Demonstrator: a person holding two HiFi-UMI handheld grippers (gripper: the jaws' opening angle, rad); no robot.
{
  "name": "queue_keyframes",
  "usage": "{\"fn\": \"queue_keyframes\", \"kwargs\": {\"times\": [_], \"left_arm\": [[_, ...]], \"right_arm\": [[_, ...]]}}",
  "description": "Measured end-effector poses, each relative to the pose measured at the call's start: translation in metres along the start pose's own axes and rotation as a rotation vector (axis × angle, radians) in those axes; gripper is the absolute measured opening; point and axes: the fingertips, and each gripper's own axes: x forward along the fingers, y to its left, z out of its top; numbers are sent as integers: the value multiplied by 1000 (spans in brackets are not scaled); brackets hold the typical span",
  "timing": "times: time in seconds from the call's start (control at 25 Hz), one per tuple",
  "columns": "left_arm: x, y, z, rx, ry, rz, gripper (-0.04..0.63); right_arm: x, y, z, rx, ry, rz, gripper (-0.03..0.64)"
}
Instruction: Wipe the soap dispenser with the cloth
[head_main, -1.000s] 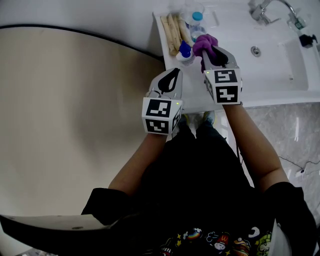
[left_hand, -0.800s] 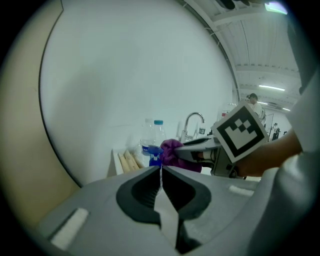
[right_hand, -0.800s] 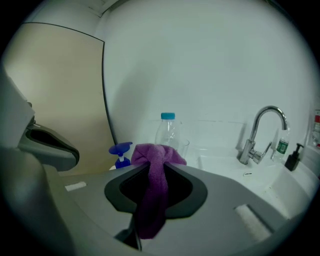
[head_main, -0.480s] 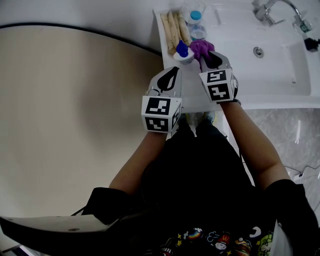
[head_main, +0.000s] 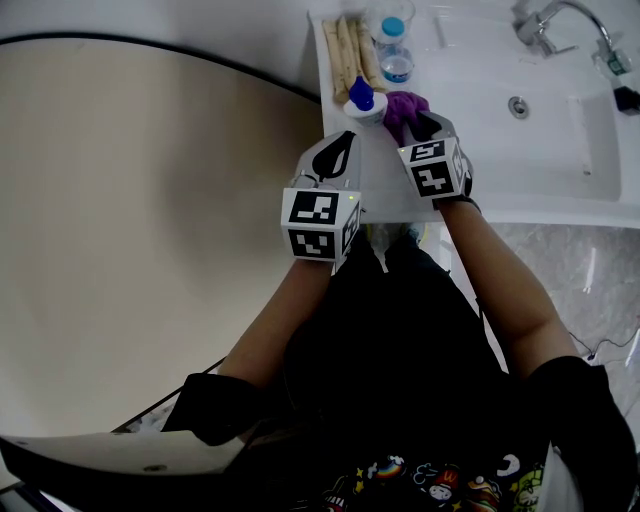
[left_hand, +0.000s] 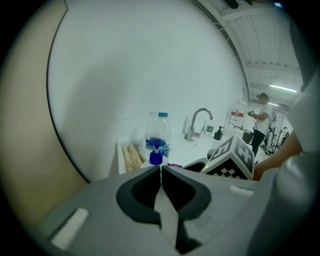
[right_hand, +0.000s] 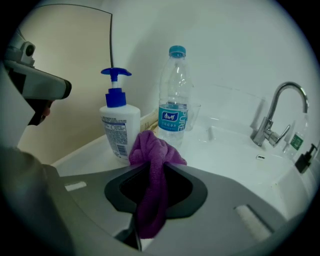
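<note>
The soap dispenser (right_hand: 119, 120), a white pump bottle with a blue head, stands upright near the left end of the white bench (right_hand: 82, 156). I also see it from the head view (head_main: 365, 103), close to the bench's front corner. The purple cloth (right_hand: 151, 150) bunches up just to its right, low against the bottle's side. I cannot tell whether the two touch.

My right claw (right_hand: 151, 172) is clamped on that cloth, which hangs down through the jaws while the bunched end sticks out past the tips. In the head view, the right claw (head_main: 413, 122) points at the dispenser's right side with the cloth (head_main: 405, 104) leading. My left claw (left_hand: 161, 170) has its jaws together with nothing between them. It sits short of the dispenser (left_hand: 156, 156), aimed at it and apart from it, and the head view shows the left claw (head_main: 343, 142) just below the bottle.

Right behind the dispenser stands a clear water bottle (right_hand: 173, 100) with a blue cap. Some pale sticks (head_main: 345, 52) lie along the bench's left edge. Further right, the bench dips into a sink (head_main: 565, 120) with a chrome tap (right_hand: 276, 116) at its back. A beige surface (head_main: 150, 220) runs along the left of the bench, and grey marbled floor (head_main: 600, 265) shows below the sink. In the left gripper view, a person (left_hand: 260, 117) stands far off in the room.
</note>
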Motion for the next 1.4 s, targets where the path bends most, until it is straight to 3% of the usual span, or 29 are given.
{"fn": "queue_keyframes", "kwargs": {"times": [0.2, 0.76, 1.4], "left_arm": [[-3, 5, -1, -1, -7, 12, 6], [-27, 12, 9, 21, -39, -48, 6], [-78, 47, -8, 57, -67, -108, 6]], "right_arm": [[0, 0, -3, -1, -2, 4, 103], [-67, 11, 74, 44, -219, -60, 103], [-78, 97, 81, 47, -243, -77, 103]]}}
